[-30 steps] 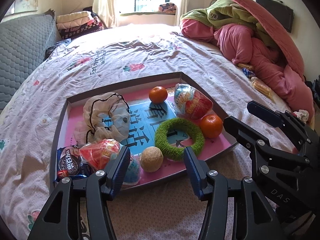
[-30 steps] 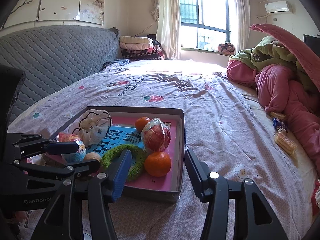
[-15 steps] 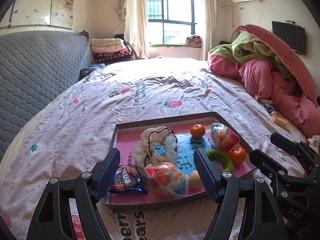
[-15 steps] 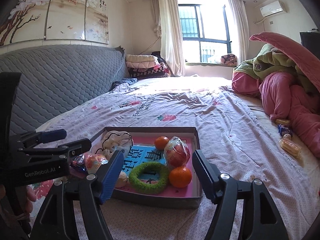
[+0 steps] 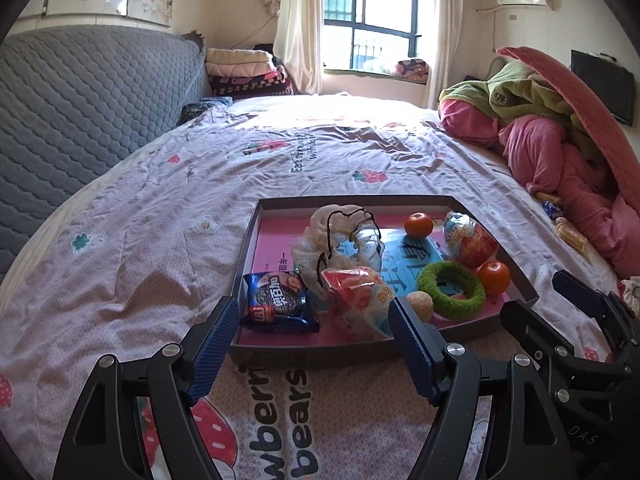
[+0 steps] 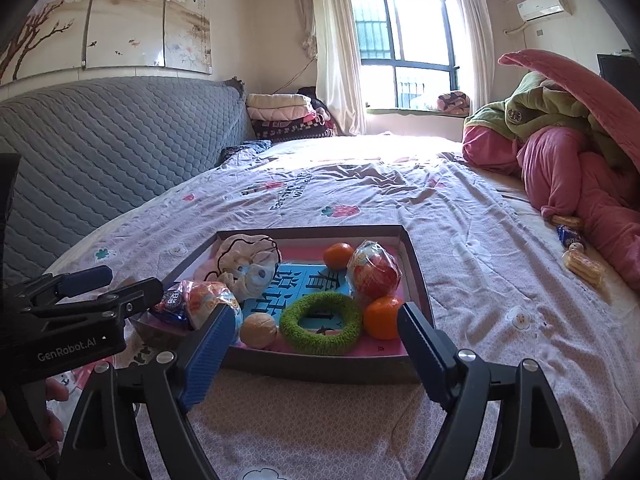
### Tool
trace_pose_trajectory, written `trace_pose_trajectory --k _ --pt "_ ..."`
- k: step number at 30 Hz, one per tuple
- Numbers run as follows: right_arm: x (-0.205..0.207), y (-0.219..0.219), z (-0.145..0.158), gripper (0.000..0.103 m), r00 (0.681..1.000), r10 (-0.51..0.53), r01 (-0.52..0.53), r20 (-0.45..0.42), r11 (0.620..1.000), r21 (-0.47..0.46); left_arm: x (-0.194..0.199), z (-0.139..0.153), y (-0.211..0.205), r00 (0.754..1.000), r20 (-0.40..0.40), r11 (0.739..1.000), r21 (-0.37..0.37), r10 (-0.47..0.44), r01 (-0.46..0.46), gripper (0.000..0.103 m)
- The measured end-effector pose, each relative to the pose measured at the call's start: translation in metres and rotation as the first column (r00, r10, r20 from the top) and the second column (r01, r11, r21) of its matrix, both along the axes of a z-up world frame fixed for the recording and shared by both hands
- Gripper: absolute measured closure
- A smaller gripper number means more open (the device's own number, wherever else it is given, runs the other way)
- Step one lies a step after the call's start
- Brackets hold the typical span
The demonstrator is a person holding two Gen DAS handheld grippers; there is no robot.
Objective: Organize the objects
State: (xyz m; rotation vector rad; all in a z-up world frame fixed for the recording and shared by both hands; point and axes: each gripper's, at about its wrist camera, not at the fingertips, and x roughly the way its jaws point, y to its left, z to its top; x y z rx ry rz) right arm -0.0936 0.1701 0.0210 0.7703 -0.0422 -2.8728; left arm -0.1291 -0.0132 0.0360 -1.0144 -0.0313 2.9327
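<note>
My left tool [image 5: 312,332] is released and empty and my right tool [image 6: 316,336] is opening on nothing, both short of the tray [image 5: 256,220] on the bed [image 5: 160,240], which holds a cookie packet [image 5: 276,302], green ring [image 6: 320,322] and oranges [image 6: 382,316], while only the right view shows wall paintings [image 6: 132,12].

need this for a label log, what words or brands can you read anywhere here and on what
"GenRobot.AI": side of the left gripper.
"DAS": body of the right gripper.
"wberri" / "bears", cut off: bedsheet in front of the tray.
"Eat", rest blurred: farther print on the sheet.
Large blue Chinese characters on the tray's floor: partly covered, not readable.
Cookie packet: brand too blurred.
</note>
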Motion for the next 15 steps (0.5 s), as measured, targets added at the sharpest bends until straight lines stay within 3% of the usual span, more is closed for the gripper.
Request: trace_pose_trajectory --k 8,15 --pt "0.011 -0.005 -0.009 0.017 1.000 0.001 -0.001 0.021 1.000 0.012 0.009 -0.011 -0.003 0.999 0.026 1.000 -0.009 0.019 -0.019 0.025" --pt "0.020 -0.010 -0.020 0.016 0.998 0.008 -0.009 0.060 1.000 0.014 0.020 -0.026 -0.006 0.998 0.058 0.999 0.028 0.037 -0.039 0.025"
